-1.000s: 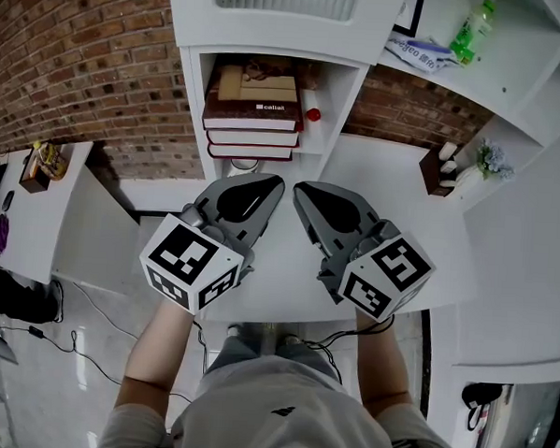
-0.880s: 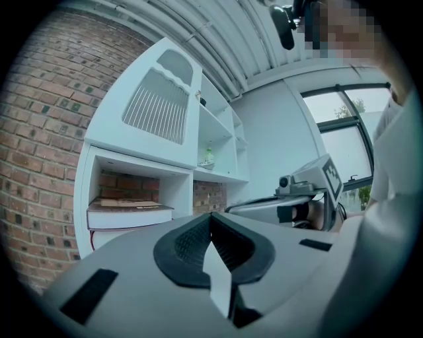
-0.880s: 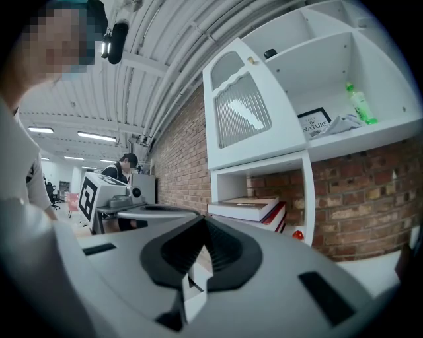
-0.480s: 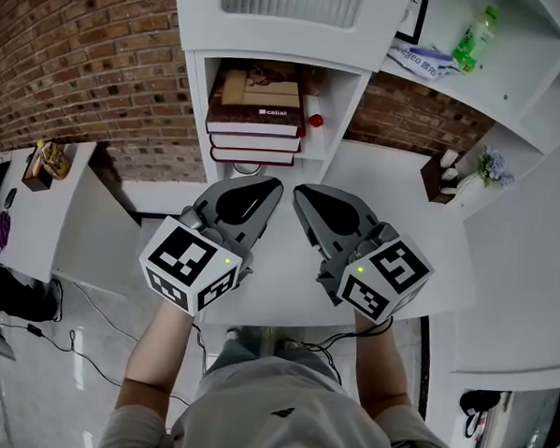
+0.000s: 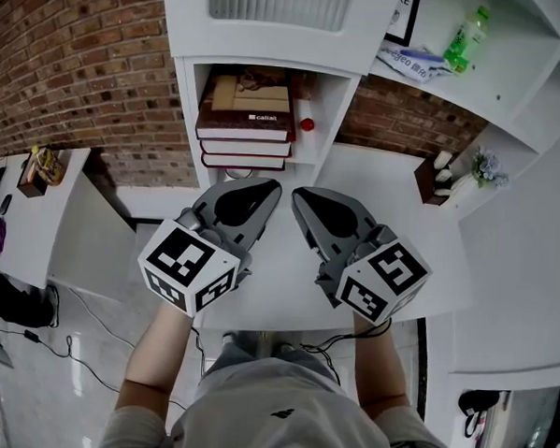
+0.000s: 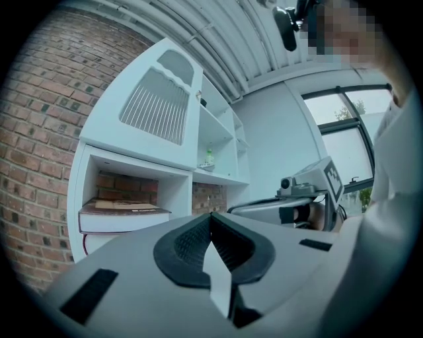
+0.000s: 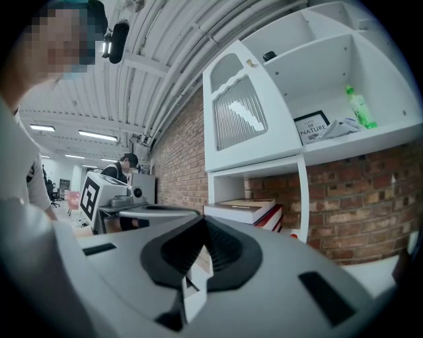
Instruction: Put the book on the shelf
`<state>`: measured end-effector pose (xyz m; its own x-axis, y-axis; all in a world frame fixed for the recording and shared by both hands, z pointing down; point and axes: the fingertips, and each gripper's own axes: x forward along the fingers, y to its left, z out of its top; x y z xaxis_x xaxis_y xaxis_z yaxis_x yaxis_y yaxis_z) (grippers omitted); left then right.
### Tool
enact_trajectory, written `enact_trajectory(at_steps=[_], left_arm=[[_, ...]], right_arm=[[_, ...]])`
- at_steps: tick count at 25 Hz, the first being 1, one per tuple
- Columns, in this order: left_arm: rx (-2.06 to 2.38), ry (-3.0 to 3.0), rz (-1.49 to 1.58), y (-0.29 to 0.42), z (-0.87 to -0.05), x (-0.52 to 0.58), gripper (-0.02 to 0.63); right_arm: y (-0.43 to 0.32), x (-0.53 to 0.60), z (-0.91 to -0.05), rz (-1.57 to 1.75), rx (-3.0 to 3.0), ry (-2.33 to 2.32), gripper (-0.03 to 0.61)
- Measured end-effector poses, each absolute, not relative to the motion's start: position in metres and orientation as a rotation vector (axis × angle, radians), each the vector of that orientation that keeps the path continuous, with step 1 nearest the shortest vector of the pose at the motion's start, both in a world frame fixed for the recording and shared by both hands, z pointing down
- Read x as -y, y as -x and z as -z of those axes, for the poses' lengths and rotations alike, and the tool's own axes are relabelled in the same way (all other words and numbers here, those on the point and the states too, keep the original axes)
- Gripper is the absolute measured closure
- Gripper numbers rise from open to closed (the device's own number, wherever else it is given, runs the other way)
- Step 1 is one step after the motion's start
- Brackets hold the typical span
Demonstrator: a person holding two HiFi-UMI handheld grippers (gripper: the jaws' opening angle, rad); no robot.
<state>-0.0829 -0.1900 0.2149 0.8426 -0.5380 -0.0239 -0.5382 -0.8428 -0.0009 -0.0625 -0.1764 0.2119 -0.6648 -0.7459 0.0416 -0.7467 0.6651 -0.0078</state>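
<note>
The left gripper [image 5: 266, 184] and the right gripper [image 5: 300, 193] hung side by side over the white table [image 5: 394, 192], both pointing level toward the shelf [image 5: 187, 101]. Each was clenched, its jaws pressed together with nothing between them, as each gripper's own view showed. The two stood close together but apart, and neither touched the table or the shelf

The book [image 5: 251, 103], tan-covered with a small dark label, lay flat on top of two other books [image 5: 245, 155] in the lower open compartment of the shelf, well apart from both grippers. A small red ball [image 5: 307, 124] sat in the same compartment, just beside the stack on its right in the head view

On a higher board to the right stood a green bottle [image 5: 466, 36], with a crumpled cloth [image 5: 410, 58] near it and a framed picture [image 5: 400, 14] behind. At the far right corner of the table stood a small brown box [image 5: 435, 175] holding white things. A brick wall [image 5: 83, 58] ran behind the shelf. In the right gripper view another person [image 7: 122, 168] stood far off in the room
</note>
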Motion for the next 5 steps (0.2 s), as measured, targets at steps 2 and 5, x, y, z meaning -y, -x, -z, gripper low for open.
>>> enact_trajectory(at_steps=[2,5], left_arm=[[-0.879,3.005,-0.032,0.0808,-0.2154,0.1913,0.601],[-0.879,3.003,-0.024,0.0773,-0.2166,0.1932,0.601]], right_arm=[[0.0606,0.1774,-0.2122,-0.037,2.834,-1.271,0.569],[0.0578,0.1790,-0.2125,-0.038,2.834,-1.269,0.569]])
